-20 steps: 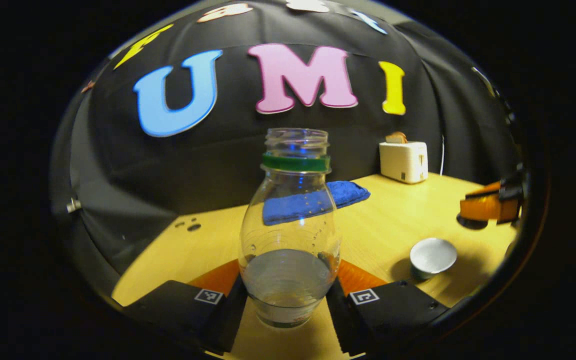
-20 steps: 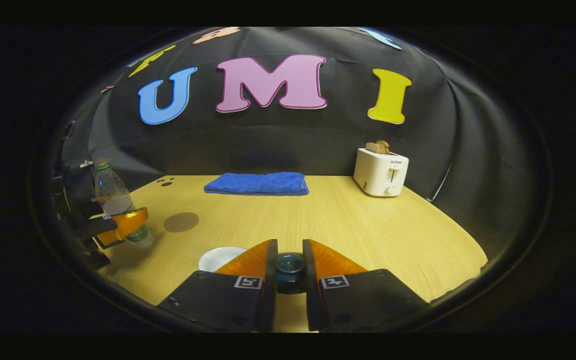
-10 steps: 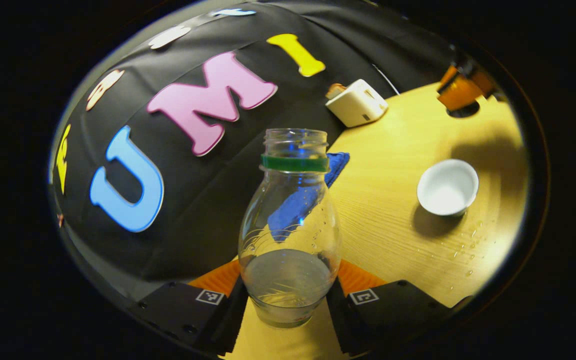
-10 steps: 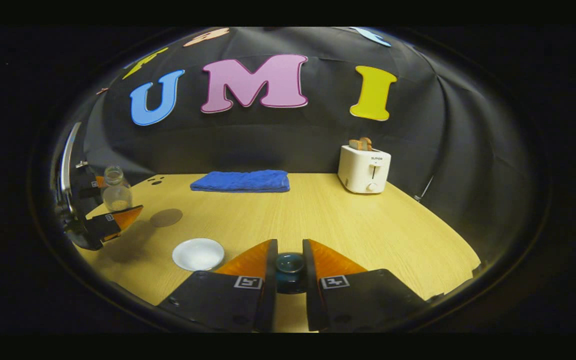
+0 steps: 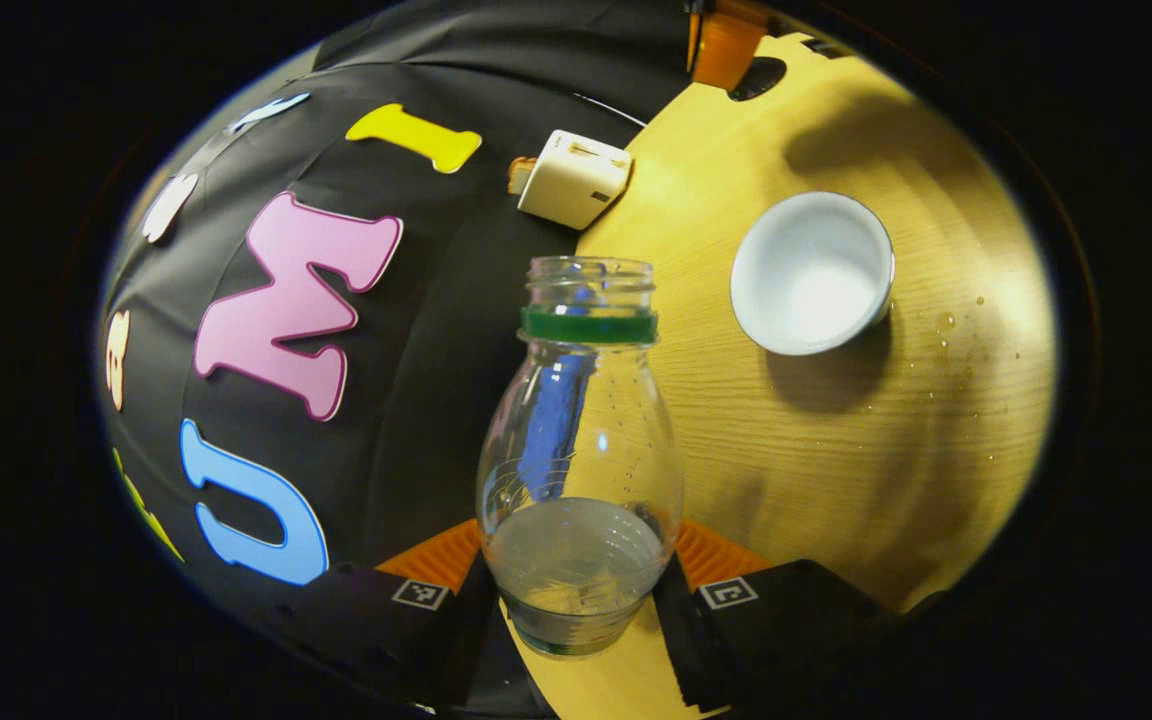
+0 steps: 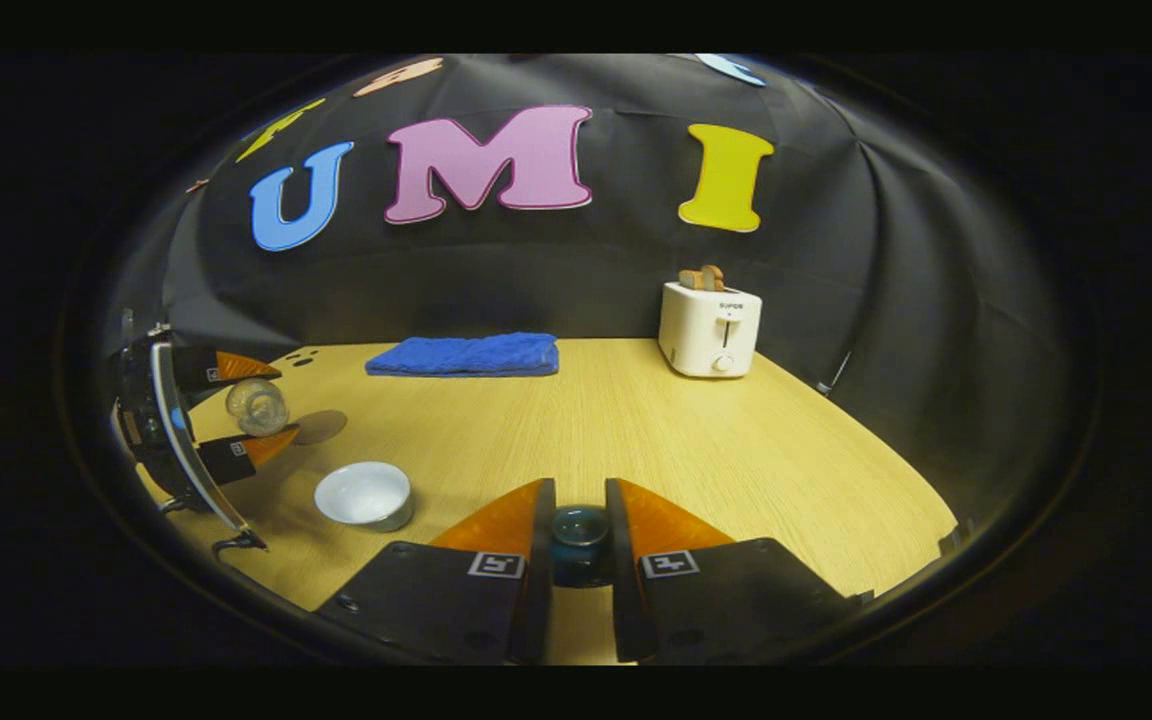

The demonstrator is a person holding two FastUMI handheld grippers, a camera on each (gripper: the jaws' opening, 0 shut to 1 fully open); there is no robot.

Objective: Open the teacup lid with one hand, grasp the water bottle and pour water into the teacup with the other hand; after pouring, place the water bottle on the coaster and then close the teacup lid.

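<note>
My left gripper is shut on a clear, uncapped water bottle with a green neck ring and a little water in it. The bottle is tipped far over towards the open white teacup, its mouth short of the cup's rim. In the right gripper view the same bottle lies near level between the left gripper's fingers, beside the teacup. My right gripper is shut on the dark blue teacup lid, held over the table right of the cup. A round brown coaster lies behind the bottle.
A folded blue towel lies at the table's far edge. A white toaster with toast stands at the back right. Water droplets dot the wooden table by the cup.
The left gripper has rolled the bottle from upright to far tilted and brought it closer to the teacup. The right gripper has kept the lid and drifted slightly right.
</note>
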